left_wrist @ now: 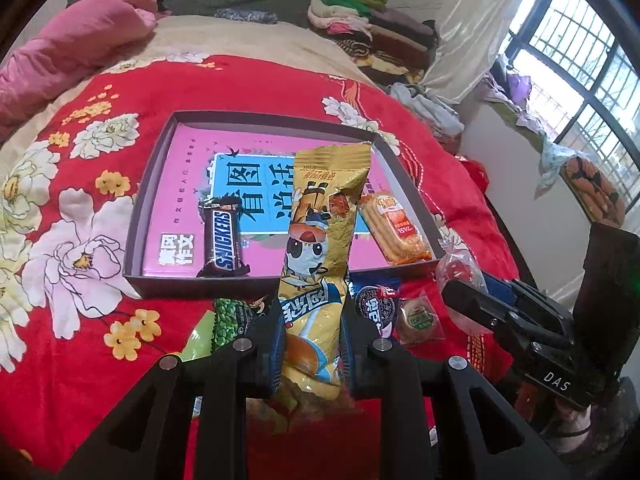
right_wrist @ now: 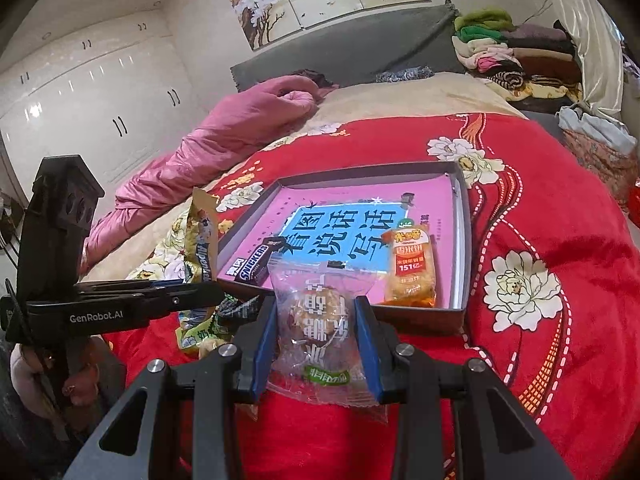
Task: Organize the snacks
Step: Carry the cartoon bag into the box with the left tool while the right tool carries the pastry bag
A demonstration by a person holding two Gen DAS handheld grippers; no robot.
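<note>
My left gripper [left_wrist: 312, 340] is shut on a long yellow snack packet [left_wrist: 324, 220], which stands upright between the blue pads just before the box. My right gripper [right_wrist: 316, 344] is shut on a clear packet [right_wrist: 320, 320] with a round brown snack inside, held low above the red blanket near the box's front edge. The shallow dark box [left_wrist: 256, 118] has a pink and blue printed bottom. A Snickers bar [left_wrist: 222, 240] lies in it at the left and an orange rice-cracker packet [left_wrist: 394, 228] at the right. Loose on the blanket are an Oreo packet [left_wrist: 376, 304], a small round cookie packet [left_wrist: 418, 318] and a green packet [left_wrist: 232, 320].
The box sits on a red flowered blanket [right_wrist: 540, 240] over a bed. A pink quilt [right_wrist: 224, 136] lies bunched at the far left, folded clothes [right_wrist: 504, 52] are stacked at the head end, and a window [left_wrist: 580, 60] stands to the right.
</note>
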